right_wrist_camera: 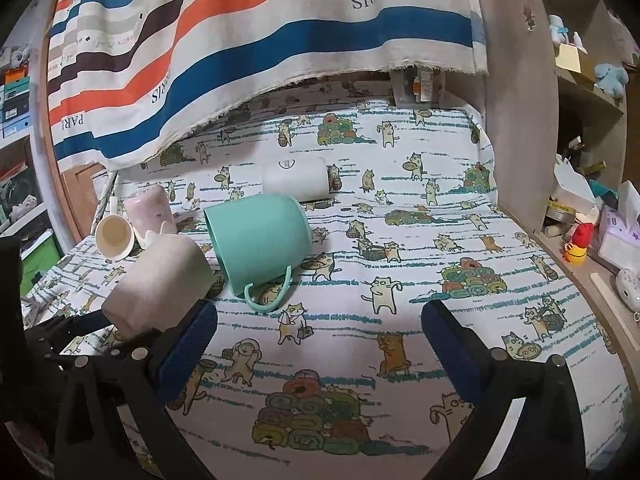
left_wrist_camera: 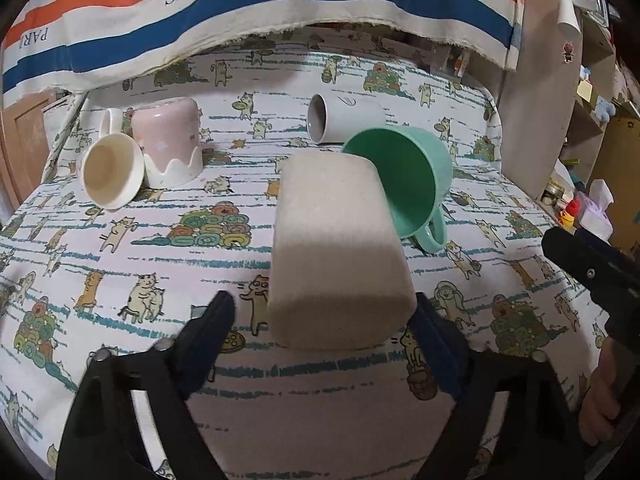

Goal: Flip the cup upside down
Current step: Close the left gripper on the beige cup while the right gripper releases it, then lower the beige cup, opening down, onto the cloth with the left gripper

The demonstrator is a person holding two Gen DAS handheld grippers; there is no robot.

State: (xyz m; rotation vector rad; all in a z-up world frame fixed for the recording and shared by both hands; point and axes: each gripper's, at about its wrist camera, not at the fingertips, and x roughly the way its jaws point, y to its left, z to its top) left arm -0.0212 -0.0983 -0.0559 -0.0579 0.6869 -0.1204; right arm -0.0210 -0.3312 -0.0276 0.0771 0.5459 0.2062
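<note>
Left gripper (left_wrist_camera: 324, 312) pinches beige cup (left_wrist_camera: 340, 248) aloft, tilted bottom-forward, likely mid-flip, just beside green mug (left_wrist_camera: 412, 176) lying on its side. Right gripper (right_wrist_camera: 320, 328) spread, idle, near that mug.

Between my left gripper's (left_wrist_camera: 324, 316) fingers sits a cup (left_wrist_camera: 340, 252), base toward me. Just beyond it, slightly right, a handled mug (left_wrist_camera: 416, 176) lies tipped — another mug (left_wrist_camera: 344, 118) lies behind, two more cups (left_wrist_camera: 140, 152) far left.
</note>
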